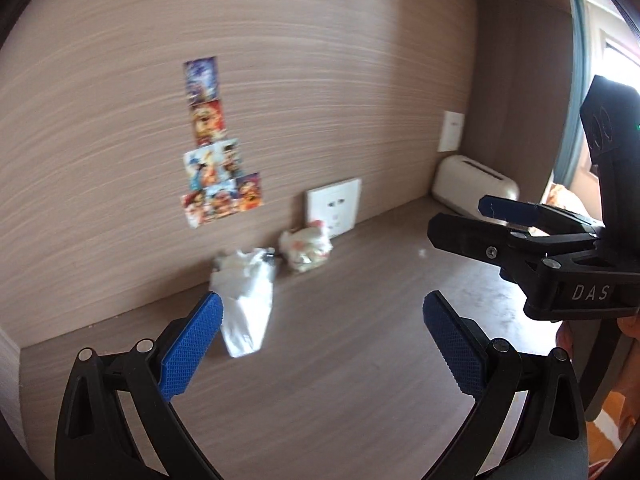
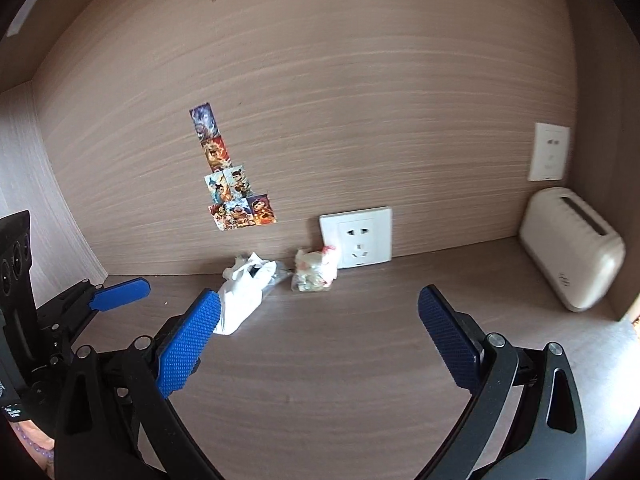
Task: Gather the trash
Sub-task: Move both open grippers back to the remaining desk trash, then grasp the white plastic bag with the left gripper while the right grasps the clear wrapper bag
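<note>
Nothing collected yet — left gripper (image 1: 322, 344) and right gripper (image 2: 318, 344) both spread and empty, white bag (image 2: 244, 296) and wrapper wad (image 2: 314, 270) at frame centre remain.

white plastic bag (image 2: 245, 295) and crumpled wrapper (image 2: 315, 270) on desk (image 2: 360, 360), beyond wide-spread right gripper (image 2: 319, 334)

Stickers (image 2: 234, 184), wall socket (image 2: 356, 238) and cream toaster (image 2: 572, 248) along the desk (image 2: 360, 360).
</note>
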Action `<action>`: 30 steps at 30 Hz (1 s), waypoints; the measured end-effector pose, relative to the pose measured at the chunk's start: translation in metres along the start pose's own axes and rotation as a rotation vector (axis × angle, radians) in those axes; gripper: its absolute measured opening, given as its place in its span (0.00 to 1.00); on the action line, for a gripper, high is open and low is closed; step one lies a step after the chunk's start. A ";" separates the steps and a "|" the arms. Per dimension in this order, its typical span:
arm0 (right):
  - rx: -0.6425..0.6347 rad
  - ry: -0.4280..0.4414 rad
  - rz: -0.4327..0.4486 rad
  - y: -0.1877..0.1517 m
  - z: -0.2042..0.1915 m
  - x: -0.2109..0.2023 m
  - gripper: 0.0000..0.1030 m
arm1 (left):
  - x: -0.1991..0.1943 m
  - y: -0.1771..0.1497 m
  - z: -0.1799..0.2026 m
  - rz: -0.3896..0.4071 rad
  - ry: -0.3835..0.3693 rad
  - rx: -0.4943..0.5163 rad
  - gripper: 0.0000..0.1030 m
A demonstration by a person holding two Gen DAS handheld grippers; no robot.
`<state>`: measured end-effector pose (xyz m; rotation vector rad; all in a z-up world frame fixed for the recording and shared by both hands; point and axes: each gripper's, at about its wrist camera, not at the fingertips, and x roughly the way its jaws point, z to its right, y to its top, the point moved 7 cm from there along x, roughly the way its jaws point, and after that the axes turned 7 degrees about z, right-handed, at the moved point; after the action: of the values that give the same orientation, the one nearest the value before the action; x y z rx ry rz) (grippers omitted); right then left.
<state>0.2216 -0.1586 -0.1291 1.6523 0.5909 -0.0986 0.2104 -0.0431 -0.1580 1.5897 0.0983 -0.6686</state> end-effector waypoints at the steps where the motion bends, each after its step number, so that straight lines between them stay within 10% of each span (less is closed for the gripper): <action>1: -0.001 0.002 -0.003 0.000 -0.002 0.006 0.96 | 0.004 -0.001 -0.007 -0.003 0.010 -0.004 0.95; 23: -0.031 -0.079 -0.153 -0.023 -0.001 0.156 0.96 | 0.115 -0.023 -0.088 -0.154 0.143 -0.081 0.94; 30: -0.019 -0.093 -0.215 -0.031 0.001 0.184 0.90 | 0.136 -0.033 -0.091 -0.207 0.143 -0.104 0.79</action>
<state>0.3669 -0.0991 -0.2291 1.5529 0.6944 -0.3239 0.3405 0.0029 -0.2521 1.5382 0.4015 -0.6973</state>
